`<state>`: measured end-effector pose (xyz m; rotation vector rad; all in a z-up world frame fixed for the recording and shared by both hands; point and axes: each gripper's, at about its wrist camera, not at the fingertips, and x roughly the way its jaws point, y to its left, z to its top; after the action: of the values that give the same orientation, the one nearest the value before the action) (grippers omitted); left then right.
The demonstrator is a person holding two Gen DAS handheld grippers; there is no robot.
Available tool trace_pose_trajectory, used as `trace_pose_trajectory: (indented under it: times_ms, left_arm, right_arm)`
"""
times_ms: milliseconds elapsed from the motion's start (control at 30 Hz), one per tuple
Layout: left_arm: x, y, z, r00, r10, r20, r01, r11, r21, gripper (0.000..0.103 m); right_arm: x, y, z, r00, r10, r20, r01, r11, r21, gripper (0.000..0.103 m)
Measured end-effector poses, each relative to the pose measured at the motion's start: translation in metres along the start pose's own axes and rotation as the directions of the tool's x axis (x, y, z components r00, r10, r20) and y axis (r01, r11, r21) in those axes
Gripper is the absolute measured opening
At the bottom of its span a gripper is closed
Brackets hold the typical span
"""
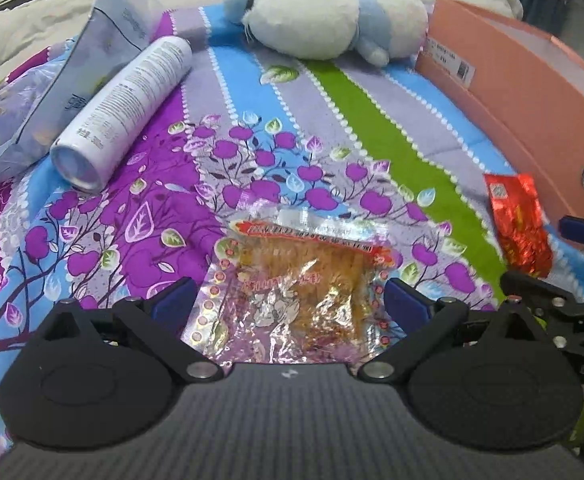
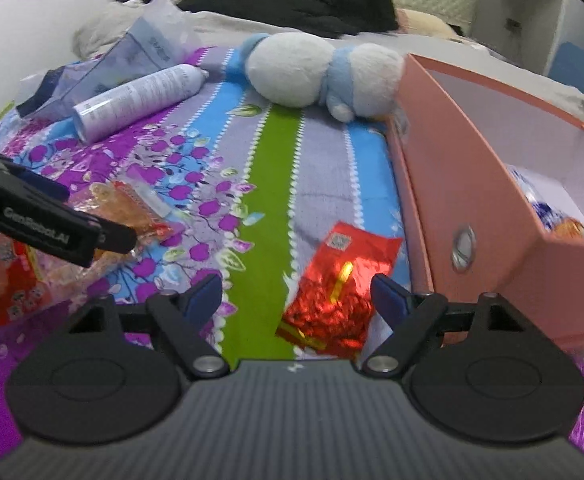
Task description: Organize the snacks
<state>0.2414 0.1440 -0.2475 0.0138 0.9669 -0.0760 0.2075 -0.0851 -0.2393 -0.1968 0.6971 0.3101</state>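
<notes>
My left tongs [image 1: 288, 300] are spread wide over the clear snack bag [image 1: 295, 280], its sides between the blue pads but, as far as I can tell, not pinched yet; nothing is held. My right tongs [image 2: 295, 292] gape just as wide around the red foil packet [image 2: 331, 292], which lies flat just beside the pink box [image 2: 491, 184], also ungripped. The box sits open at the top, with a few wrapped snacks already inside, so I judge both packs are bound there (the red one has the shorter trip). Another red pack [image 2: 12, 280] waits farther from the box than the clear bag. Everything rests on a floral striped bedspread [image 2: 276, 184]; beyond the box lie a plush toy [image 2: 319, 76] and a white spray can [image 2: 140, 98], with dark clothes heaped behind.
</notes>
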Motion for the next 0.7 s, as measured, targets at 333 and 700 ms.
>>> trace_pose_trajectory:
  times_ms: [333,700]
  left_arm:
    - [0.01,0.001,-0.004,1.0,-0.01,0.001,0.01,1.0,-0.02,0.1]
    - [-0.003,-0.012,-0.007,0.999,0.004,0.04,-0.002,0.999,-0.053,0.067]
  right_arm:
    - [0.011,0.003,-0.018,0.996,-0.085,0.006,0.085,0.995,0.044,0.076]
    - [0.017,-0.006,-0.019,0.998,-0.064,0.006,0.064,0.996,0.06,0.057]
